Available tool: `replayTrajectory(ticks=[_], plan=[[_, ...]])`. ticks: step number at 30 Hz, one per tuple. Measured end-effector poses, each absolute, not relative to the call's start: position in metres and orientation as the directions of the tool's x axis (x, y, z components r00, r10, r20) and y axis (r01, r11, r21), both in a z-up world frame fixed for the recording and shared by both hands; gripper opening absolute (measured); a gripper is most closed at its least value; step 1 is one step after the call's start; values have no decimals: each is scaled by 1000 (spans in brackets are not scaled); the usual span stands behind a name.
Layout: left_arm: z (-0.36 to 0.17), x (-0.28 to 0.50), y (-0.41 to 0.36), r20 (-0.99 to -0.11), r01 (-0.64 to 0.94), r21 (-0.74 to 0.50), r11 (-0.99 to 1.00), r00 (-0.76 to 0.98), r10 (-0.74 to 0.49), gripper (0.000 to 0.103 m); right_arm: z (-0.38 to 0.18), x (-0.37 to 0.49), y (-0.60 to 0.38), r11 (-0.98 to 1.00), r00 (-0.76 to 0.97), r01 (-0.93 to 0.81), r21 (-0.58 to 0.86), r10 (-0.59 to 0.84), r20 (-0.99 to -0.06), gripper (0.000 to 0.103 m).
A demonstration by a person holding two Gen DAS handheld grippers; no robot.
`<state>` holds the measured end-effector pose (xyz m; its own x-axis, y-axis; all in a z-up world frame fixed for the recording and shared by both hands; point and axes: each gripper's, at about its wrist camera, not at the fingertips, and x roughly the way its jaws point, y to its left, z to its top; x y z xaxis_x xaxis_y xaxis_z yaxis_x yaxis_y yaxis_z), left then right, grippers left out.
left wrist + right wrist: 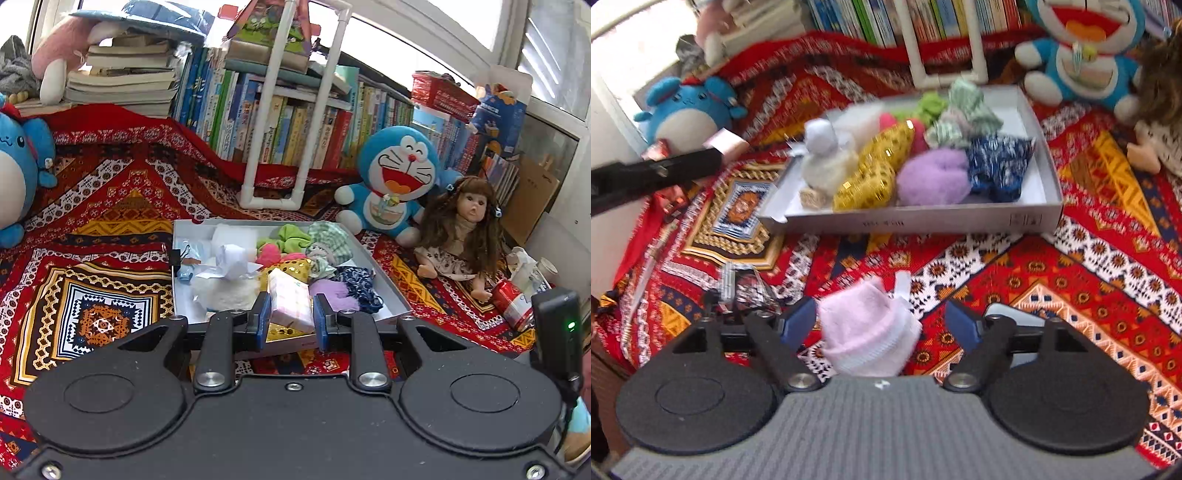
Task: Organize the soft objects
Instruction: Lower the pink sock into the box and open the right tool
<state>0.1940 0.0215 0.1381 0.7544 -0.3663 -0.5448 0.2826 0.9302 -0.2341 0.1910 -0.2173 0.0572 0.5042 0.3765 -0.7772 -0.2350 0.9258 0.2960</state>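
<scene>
Two hand-held grippers | your left [290, 319] clamps tissue pack [290, 302] over box [391, 291] | right [881, 323] spread, pink cloth [866, 332] loose between fingers, box ahead.

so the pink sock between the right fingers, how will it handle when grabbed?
The pink sock is bunched soft knit, so it will probably squash and sag rather than hold shape. It looks light for its bulk. The right gripper stands open, fingers clear of it; on the woven cloth it should drag, not roll.
</scene>
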Motion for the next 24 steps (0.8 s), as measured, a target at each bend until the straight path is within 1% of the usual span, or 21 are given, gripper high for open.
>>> replayTrajectory(ticks=[1, 2, 3, 4, 6, 7, 12, 16, 18, 21, 24], plan=[[137, 197, 22, -549, 280, -238, 930, 751, -367, 23, 54, 193, -217, 924, 497, -235, 301, 381, -780, 83], [137, 199, 23, -554, 279, -244, 929, 746, -369, 23, 54, 193, -215, 919, 495, -246, 308, 393, -775, 68], [136, 201, 24, -557, 277, -249, 928, 743, -371, 23, 53, 193, -215, 908, 473, -247, 338, 418, -776, 56], [135, 203, 25, -559, 276, -250, 928, 741, -372, 23, 53, 194, -217, 896, 456, -238, 374, 443, -772, 37], [134, 207, 27, -564, 274, -251, 928, 738, -371, 23, 58, 191, -219, 897, 478, -243, 370, 443, -758, 29], [134, 209, 27, -566, 274, -250, 929, 737, -370, 23, 62, 190, -220, 901, 498, -242, 360, 434, -751, 27], [132, 222, 29, -576, 265, -252, 931, 731, -364, 23, 87, 190, -232, 904, 585, -222, 366, 424, -692, 26], [129, 235, 36, -557, 255, -297, 920, 737, -384, 23, 104, 199, -242, 919, 699, -159, 362, 363, -616, 27], [128, 244, 39, -555, 257, -306, 917, 734, -391, 23, 105, 207, -250, 911, 741, -125, 393, 349, -574, 27], [123, 255, 38, -561, 264, -277, 924, 736, -378, 23, 100, 223, -257, 879, 769, -118, 461, 375, -518, 27], [114, 266, 32, -564, 255, -237, 937, 750, -346, 23, 94, 238, -254, 865, 784, -136, 483, 392, -482, 27]])
